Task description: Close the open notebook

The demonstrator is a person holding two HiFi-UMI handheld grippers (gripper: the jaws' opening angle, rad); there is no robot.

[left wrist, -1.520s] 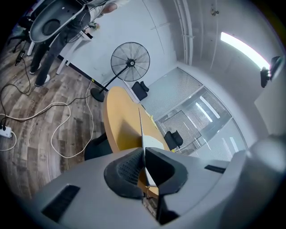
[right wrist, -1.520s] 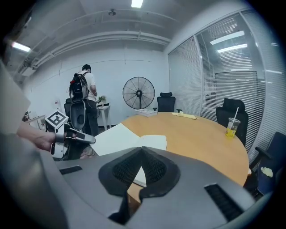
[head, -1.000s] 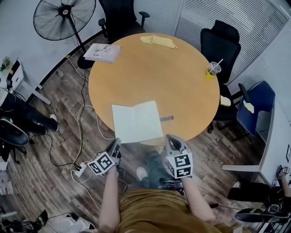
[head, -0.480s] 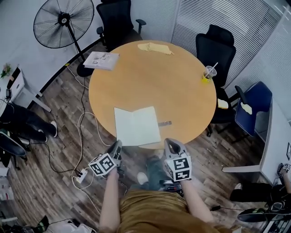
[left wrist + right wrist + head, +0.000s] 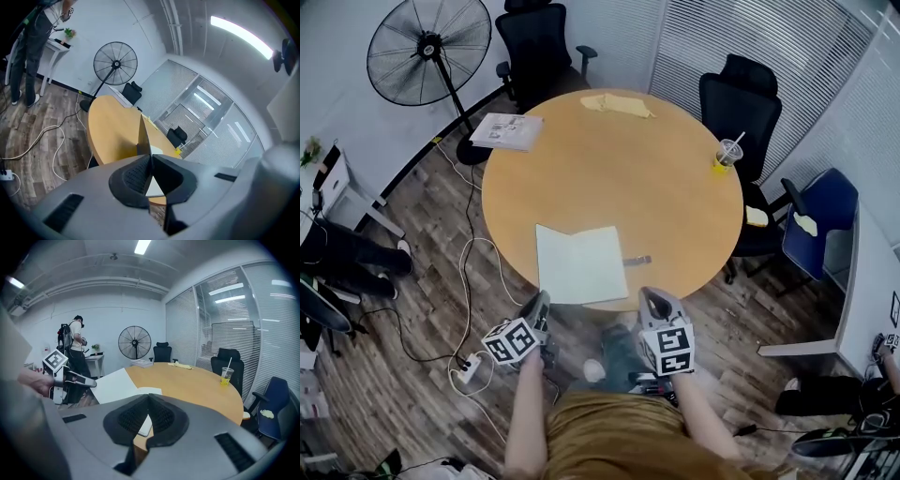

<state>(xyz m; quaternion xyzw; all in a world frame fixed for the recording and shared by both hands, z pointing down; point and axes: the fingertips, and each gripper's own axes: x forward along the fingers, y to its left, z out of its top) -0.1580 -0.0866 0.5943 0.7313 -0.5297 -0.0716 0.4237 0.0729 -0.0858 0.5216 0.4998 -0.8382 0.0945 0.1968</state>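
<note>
The open notebook (image 5: 581, 264) lies with white pages up at the near edge of the round wooden table (image 5: 609, 178). My left gripper (image 5: 542, 302) sits at its near left corner. In the left gripper view the jaws (image 5: 150, 159) are shut on a thin leaf of the notebook (image 5: 143, 136), seen edge-on. The right gripper view shows that left leaf (image 5: 115, 385) raised toward the left gripper (image 5: 86, 382). My right gripper (image 5: 649, 295) hangs just off the table edge, right of the notebook, shut (image 5: 148, 397) with nothing in it.
A small dark object (image 5: 637, 260) lies right of the notebook. A drink cup (image 5: 727, 152), a yellow cloth (image 5: 617, 105) and a paper stack (image 5: 508, 131) sit at the far rim. Office chairs (image 5: 741, 94), a fan (image 5: 429, 52) and floor cables (image 5: 473, 272) surround the table. A person (image 5: 75, 341) stands at left.
The head view has drifted a little, so the table sits slightly lower in the picture. The notebook and both grippers keep their places.
</note>
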